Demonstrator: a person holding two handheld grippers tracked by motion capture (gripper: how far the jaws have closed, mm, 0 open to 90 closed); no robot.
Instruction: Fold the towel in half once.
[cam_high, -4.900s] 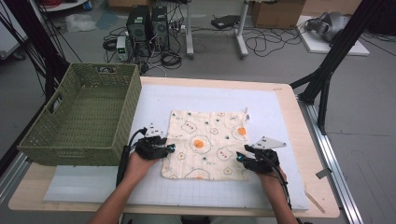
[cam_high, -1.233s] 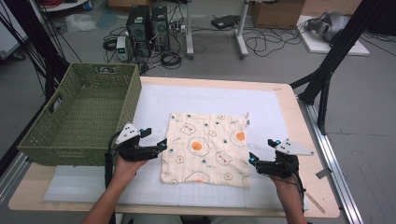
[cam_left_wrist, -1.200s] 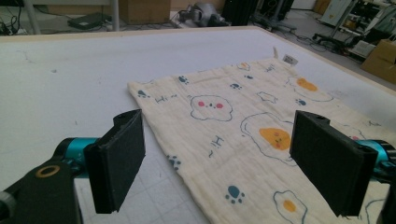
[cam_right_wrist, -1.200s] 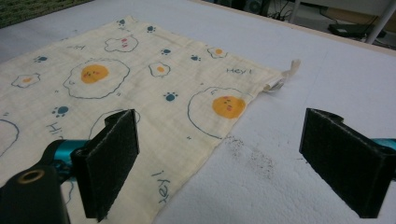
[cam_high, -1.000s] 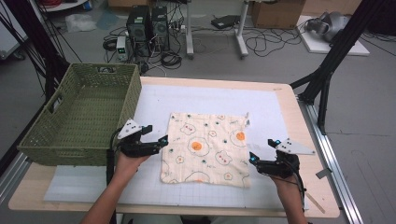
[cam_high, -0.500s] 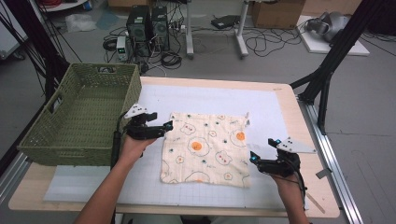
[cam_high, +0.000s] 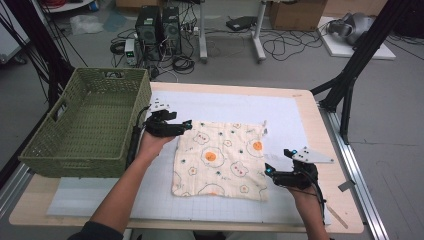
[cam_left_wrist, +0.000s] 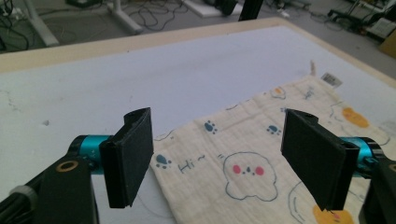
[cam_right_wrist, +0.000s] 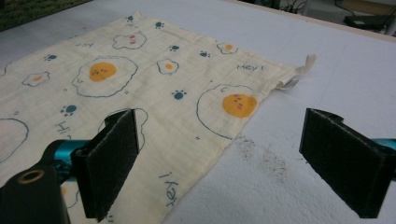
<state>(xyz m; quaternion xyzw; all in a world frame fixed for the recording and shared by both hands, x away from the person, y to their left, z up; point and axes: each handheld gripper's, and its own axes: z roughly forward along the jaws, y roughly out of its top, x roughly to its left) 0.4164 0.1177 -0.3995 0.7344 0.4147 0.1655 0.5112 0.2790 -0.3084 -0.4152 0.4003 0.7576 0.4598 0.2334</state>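
Observation:
A cream cloth (cam_high: 220, 157) printed with fried eggs and bears lies flat on the white mat, also seen in the left gripper view (cam_left_wrist: 261, 158) and the right gripper view (cam_right_wrist: 140, 88). My left gripper (cam_high: 186, 126) hovers open at the cloth's far left corner, its jaws straddling that corner (cam_left_wrist: 217, 161). My right gripper (cam_high: 269, 170) rests open at the cloth's right edge near the front; its jaws straddle that edge (cam_right_wrist: 219, 163). Nothing is held by either one.
A green woven basket (cam_high: 87, 122) stands at the table's left, close to my left hand. The white gridded mat (cam_high: 295, 115) covers most of the wooden table (cam_high: 340, 165). A small tag (cam_right_wrist: 292, 79) sticks out at the cloth's far right corner.
My left gripper has moved away from me, from the cloth's left edge up to its far left corner. The right gripper has stayed in place at the right edge.

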